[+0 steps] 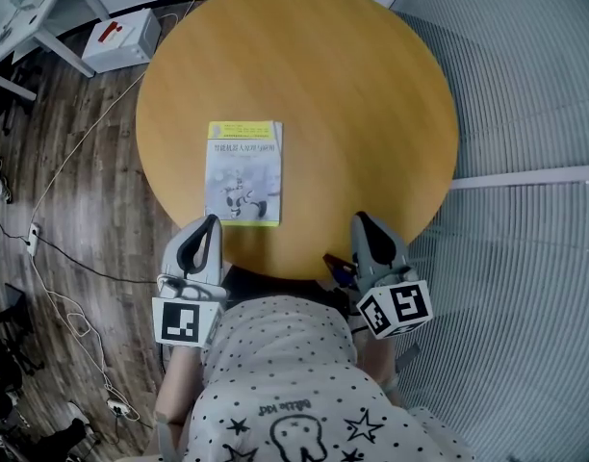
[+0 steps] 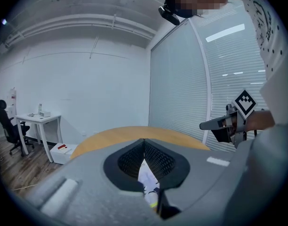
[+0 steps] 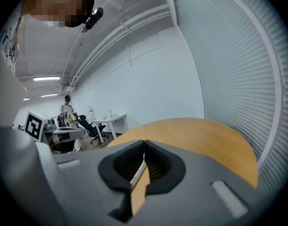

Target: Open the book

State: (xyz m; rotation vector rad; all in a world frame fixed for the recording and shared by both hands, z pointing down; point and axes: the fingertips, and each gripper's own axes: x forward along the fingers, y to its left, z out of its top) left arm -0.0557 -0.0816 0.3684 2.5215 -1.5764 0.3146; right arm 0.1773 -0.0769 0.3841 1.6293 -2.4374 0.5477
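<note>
Dotted shirt (image 1: 294,393): closest to the head camera, filling the bottom of the shot. The person stands tight against the near rim.
Counter (image 1: 371,114): a big round wooden top, carrying just one thing.
Book (image 1: 243,172): closed, cover up, flat on the near-left part of the counter. It lies just ahead of the left gripper and well apart from the right one.
Left gripper (image 1: 214,221): jaws pressed together with nothing between them, tip at the near rim just short of the book's bottom edge.
Right gripper (image 1: 360,219): jaws together too and empty, at the near rim off to the book's right.
Step in hand: the approach, I'd say, since nothing touches the cover yet.
Doing it well: the spine isn't plain to see, but the title reads upright, so I judge the free edge is on the right. Pin the left side with one closed tip and slip the other in shallow under the right edge. Catch the cover alone, not a wad of pages, and swing it over leftward.
Head view alone: the whole cover, and both grippers placed against it.
Left gripper view alone: only a sliver of book below its jaws, plus a white desk (image 2: 38,118) far behind.
Right gripper view alone: no book at all, just bare wood and a distant standing person (image 3: 67,111).
</note>
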